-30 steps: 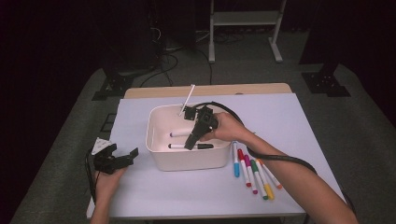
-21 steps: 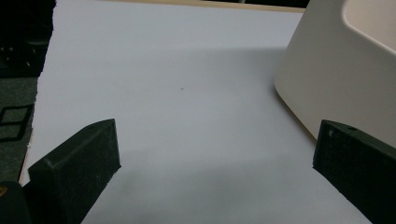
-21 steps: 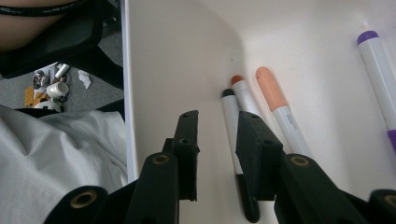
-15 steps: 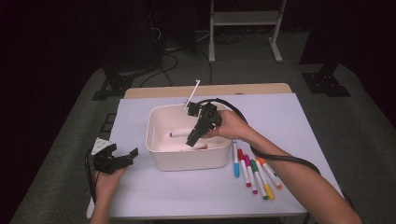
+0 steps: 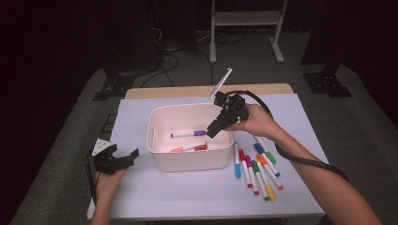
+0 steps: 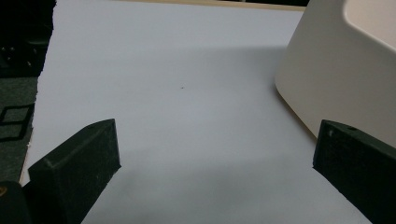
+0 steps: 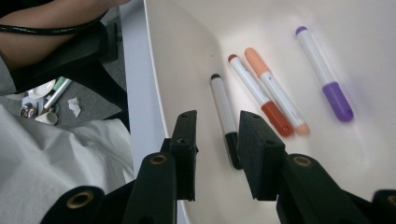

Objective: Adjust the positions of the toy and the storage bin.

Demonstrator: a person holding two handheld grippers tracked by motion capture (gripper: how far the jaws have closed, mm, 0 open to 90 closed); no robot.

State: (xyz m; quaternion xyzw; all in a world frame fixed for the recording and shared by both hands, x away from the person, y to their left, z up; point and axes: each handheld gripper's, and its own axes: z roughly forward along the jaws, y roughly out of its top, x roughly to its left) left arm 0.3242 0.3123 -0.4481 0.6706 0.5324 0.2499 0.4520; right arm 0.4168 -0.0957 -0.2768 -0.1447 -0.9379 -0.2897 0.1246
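A white bin [image 5: 155,140] stands mid-table. On its floor lie a purple marker [image 5: 187,134], a red marker [image 7: 254,95], an orange marker [image 7: 275,91] and a black marker [image 7: 224,119]. My right gripper [image 5: 213,131] hovers over the bin's right side, pointing down into it. Its jaws have just been opening and stand apart in the right gripper view [image 7: 218,122], gripping nothing, with the black marker lying on the floor below the gap. My left gripper [image 5: 124,157] rests left of the bin, its jaws wide open [image 6: 215,154] over bare sheet.
Several coloured markers [image 5: 253,168] lie in a row on the white sheet [image 5: 141,197] right of the bin. The bin's outer wall [image 6: 336,60] is close to the left gripper's right jaw. A black cable [image 5: 305,161] trails along the right forearm.
The right gripper has lifted out of the bin and moved toward its right rim, jaws parted. The black marker stays on the bin floor. The left hand has not moved.
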